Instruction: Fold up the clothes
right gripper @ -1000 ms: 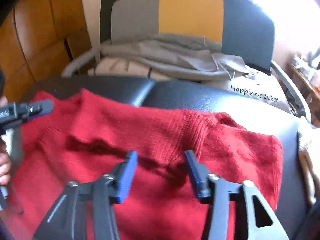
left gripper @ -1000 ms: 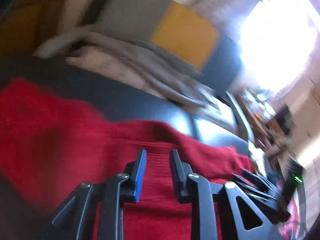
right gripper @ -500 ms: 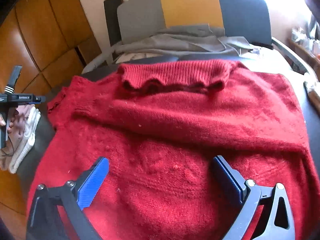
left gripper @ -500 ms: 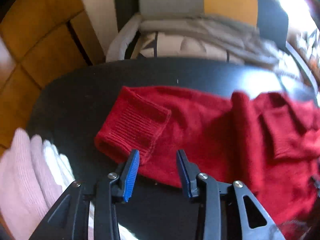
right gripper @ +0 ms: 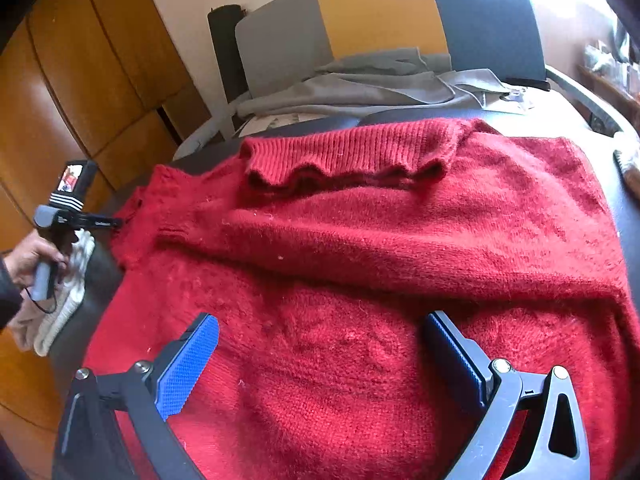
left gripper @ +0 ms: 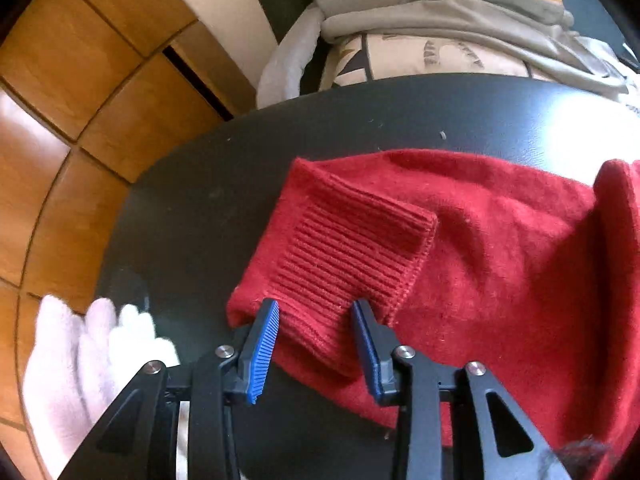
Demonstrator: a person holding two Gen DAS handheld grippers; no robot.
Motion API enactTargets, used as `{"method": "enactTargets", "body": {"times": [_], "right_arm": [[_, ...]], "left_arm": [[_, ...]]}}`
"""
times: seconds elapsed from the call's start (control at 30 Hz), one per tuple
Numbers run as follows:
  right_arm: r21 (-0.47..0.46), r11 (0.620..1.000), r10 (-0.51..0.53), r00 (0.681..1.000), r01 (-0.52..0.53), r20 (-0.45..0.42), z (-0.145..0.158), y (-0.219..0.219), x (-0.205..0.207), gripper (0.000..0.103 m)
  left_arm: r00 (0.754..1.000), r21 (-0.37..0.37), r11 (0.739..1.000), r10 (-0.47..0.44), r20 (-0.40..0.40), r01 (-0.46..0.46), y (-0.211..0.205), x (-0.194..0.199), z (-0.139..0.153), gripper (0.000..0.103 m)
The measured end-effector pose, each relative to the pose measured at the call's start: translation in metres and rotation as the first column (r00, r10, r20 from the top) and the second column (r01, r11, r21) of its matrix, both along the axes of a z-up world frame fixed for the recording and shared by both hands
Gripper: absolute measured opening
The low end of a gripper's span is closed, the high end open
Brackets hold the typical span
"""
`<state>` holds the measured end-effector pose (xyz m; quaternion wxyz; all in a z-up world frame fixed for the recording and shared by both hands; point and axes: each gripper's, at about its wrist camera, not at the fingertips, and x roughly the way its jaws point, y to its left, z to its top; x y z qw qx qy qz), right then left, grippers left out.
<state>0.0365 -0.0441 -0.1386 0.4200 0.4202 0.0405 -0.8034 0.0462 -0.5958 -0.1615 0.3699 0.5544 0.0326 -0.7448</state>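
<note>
The left tongs point(left gripper: 316, 312) have swung to the sweater's ribbed cuff point(left gripper: 348, 256); the right tongs point(right gripper: 320, 332) spread wide.

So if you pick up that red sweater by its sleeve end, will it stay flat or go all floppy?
Probably floppy: the red sweater lies in soft folds, and its ribbed cuff is already flipped back. It looks fuzzy, so it likely won't slip from the left gripper, whose jaws are closing around the cuff. The rest would probably drag along behind.

Glossy black table point(right gripper: 96, 276) before me, carrying a red knitted sweater point(right gripper: 360, 264) spread flat across most of it, ribbed collar at the far side. A pale knitted garment point(right gripper: 68, 300) lies at the table's left edge.
</note>
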Motion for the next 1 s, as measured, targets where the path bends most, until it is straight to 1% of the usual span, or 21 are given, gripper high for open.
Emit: {"method": "enactTargets", "body": {"times": [0.03, 0.1, 0.13, 0.17, 0.27, 0.37, 0.4, 0.47, 0.5, 0.53, 0.57, 0.6, 0.63, 0.67, 0.7, 0.73, 0.77, 0.83, 0.93, 0.97, 1.0], "right_arm": [[-0.004, 1.000, 0.000, 1.000, 0.000, 0.002, 0.000, 0.000, 0.000, 0.103], [-0.007, 1.000, 0.000, 1.000, 0.000, 0.003, 0.000, 0.000, 0.000, 0.103], [-0.007, 1.000, 0.001, 1.000, -0.001, 0.003, 0.000, 0.000, 0.000, 0.103], [-0.008, 1.000, 0.001, 1.000, -0.001, 0.004, 0.000, 0.000, 0.000, 0.103], [-0.012, 1.000, 0.003, 1.000, -0.003, 0.006, -0.001, 0.001, -0.001, 0.103], [-0.017, 1.000, 0.004, 1.000, -0.004, 0.010, -0.001, 0.002, -0.002, 0.103], [-0.019, 1.000, 0.004, 1.000, -0.004, 0.011, -0.001, 0.002, -0.002, 0.103], [-0.020, 1.000, 0.007, 1.000, -0.006, 0.011, -0.001, 0.003, -0.003, 0.103], [-0.020, 1.000, 0.007, 1.000, -0.006, 0.011, -0.001, 0.003, -0.003, 0.103], [-0.019, 1.000, 0.007, 1.000, -0.007, 0.011, -0.001, 0.003, -0.003, 0.103], [-0.018, 1.000, 0.007, 1.000, -0.007, 0.010, -0.001, 0.003, -0.003, 0.103], [-0.017, 1.000, 0.007, 1.000, -0.006, 0.010, -0.001, 0.003, -0.003, 0.103], [-0.017, 1.000, 0.006, 1.000, -0.006, 0.010, -0.001, 0.002, -0.002, 0.103], [-0.016, 1.000, 0.006, 1.000, -0.006, 0.010, -0.001, 0.002, -0.002, 0.103], [-0.017, 1.000, 0.006, 1.000, -0.005, 0.010, -0.001, 0.003, -0.002, 0.103], [-0.017, 1.000, 0.005, 1.000, -0.005, 0.011, -0.001, 0.003, -0.002, 0.103], [-0.017, 1.000, 0.005, 1.000, -0.005, 0.010, -0.001, 0.003, -0.002, 0.103], [-0.016, 1.000, 0.005, 1.000, -0.005, 0.010, -0.001, 0.003, -0.002, 0.103], [-0.017, 1.000, 0.005, 1.000, -0.004, 0.011, -0.001, 0.002, -0.002, 0.103], [-0.021, 1.000, 0.004, 1.000, -0.004, 0.013, -0.001, 0.002, -0.002, 0.103], [-0.024, 1.000, 0.004, 1.000, -0.004, 0.015, -0.001, 0.003, -0.003, 0.103]], "left_arm": [[1.000, 0.019, 1.000, -0.001, -0.019, 0.001, -0.001, 0.002, 0.001, 0.024], [0.994, 0.091, 0.995, 0.047, -0.101, -0.038, -0.007, 0.011, 0.006, 0.006], [0.989, 0.118, 0.992, 0.068, -0.135, -0.052, -0.010, 0.016, 0.009, 0.003], [0.975, 0.171, 0.983, 0.101, -0.195, -0.068, -0.015, 0.023, 0.014, 0.000], [0.933, 0.267, 0.960, 0.172, -0.315, -0.086, -0.021, 0.045, 0.028, 0.000], [0.893, 0.331, 0.938, 0.233, -0.384, -0.102, -0.026, 0.062, 0.039, 0.000], [0.887, 0.338, 0.936, 0.236, -0.396, -0.098, -0.025, 0.064, 0.044, 0.000], [0.888, 0.299, 0.952, 0.191, -0.418, -0.064, -0.019, 0.066, 0.055, 0.000], [0.912, 0.259, 0.965, 0.134, -0.387, -0.031, -0.012, 0.061, 0.057, 0.000], [0.933, 0.223, 0.975, 0.078, -0.353, 0.003, -0.006, 0.055, 0.059, 0.004], [0.951, 0.220, 0.975, 0.035, -0.307, 0.035, -0.003, 0.049, 0.055, 0.021], [0.968, 0.227, 0.972, 0.003, -0.252, 0.056, -0.001, 0.042, 0.048, 0.027], [0.974, 0.244, 0.968, -0.001, -0.227, 0.058, 0.003, 0.040, 0.043, 0.027], [0.978, 0.266, 0.962, 0.000, -0.210, 0.057, 0.006, 0.040, 0.038, 0.031], [0.963, 0.331, 0.943, 0.052, -0.263, 0.039, 0.004, 0.047, 0.038, 0.036], [0.944, 0.396, 0.918, 0.109, -0.311, 0.024, 0.001, 0.055, 0.037, 0.044], [0.916, 0.458, 0.889, 0.186, -0.355, -0.003, -0.008, 0.062, 0.036, 0.051], [0.842, 0.576, 0.816, 0.338, -0.420, -0.041, -0.023, 0.077, 0.033, 0.054], [0.792, 0.634, 0.769, 0.437, -0.427, -0.082, -0.036, 0.089, 0.028, 0.054], [0.779, 0.651, 0.754, 0.459, -0.428, -0.087, -0.040, 0.090, 0.026, 0.054], [0.776, 0.655, 0.749, 0.471, -0.419, -0.101, -0.042, 0.090, 0.024, 0.054]]}}
